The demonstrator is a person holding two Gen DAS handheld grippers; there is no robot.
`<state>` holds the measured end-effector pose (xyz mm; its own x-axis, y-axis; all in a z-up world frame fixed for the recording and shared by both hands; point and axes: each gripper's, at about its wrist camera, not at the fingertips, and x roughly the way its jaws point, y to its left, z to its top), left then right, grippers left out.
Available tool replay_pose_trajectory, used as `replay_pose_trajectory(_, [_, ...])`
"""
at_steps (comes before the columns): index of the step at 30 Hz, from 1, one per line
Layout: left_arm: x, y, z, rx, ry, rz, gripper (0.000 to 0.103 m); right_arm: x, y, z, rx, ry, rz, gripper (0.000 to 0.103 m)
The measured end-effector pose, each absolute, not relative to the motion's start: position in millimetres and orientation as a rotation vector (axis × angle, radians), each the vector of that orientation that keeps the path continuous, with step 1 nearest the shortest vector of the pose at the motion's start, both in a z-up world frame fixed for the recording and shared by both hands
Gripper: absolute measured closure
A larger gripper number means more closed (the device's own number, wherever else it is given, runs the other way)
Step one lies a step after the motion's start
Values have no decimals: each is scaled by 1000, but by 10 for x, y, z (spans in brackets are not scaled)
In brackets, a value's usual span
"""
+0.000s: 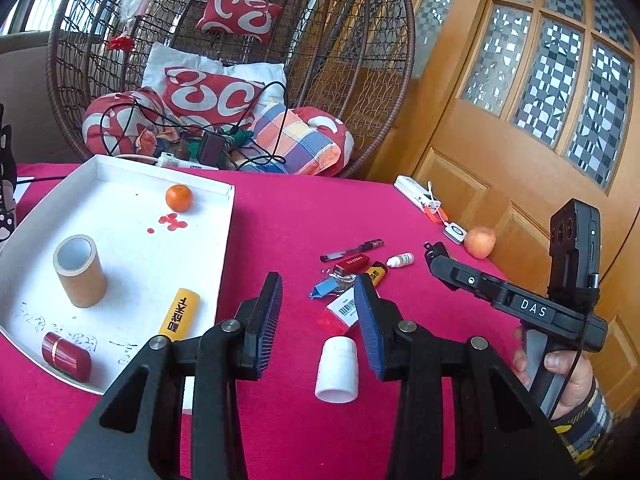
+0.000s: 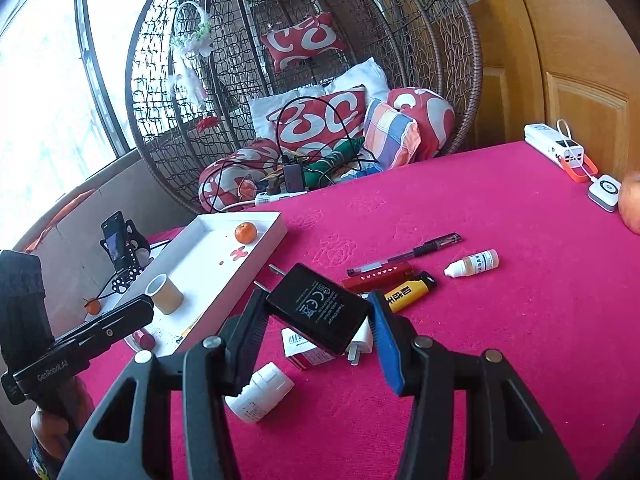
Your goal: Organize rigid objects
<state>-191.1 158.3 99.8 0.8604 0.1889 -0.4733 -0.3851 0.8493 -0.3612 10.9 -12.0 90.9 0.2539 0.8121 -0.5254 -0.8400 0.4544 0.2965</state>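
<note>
My right gripper (image 2: 318, 314) is shut on a black plug charger (image 2: 318, 312) and holds it above the red table, over a white charger (image 2: 362, 342) and a barcode card (image 2: 298, 340). My left gripper (image 1: 318, 300) is open and empty, above a white pill bottle (image 1: 337, 370) that lies on the cloth. The white tray (image 1: 224, 240) at left holds a tape roll (image 1: 80, 270), a yellow lighter (image 1: 179, 314), a red case (image 1: 66, 356) and an orange (image 1: 179, 197). On the cloth lie a pen (image 2: 404, 258), a yellow lighter (image 2: 408, 290), a red box (image 2: 376, 276) and a dropper bottle (image 2: 472, 263).
An apple (image 1: 480, 242), a white power bank (image 2: 554, 148) and a small white device (image 2: 605, 192) lie at the table's right side near the wooden door. A wicker hanging chair (image 2: 460, 60) with cushions and cables stands behind the table. A phone on a stand (image 2: 118, 246) is left of the tray.
</note>
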Motion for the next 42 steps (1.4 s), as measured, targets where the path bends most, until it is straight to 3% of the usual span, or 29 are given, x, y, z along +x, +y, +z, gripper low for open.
replay_pose_trajectory(42, [-2652, 2405, 850, -633, 317, 504, 66, -399, 878, 1071, -236, 647, 1279, 53])
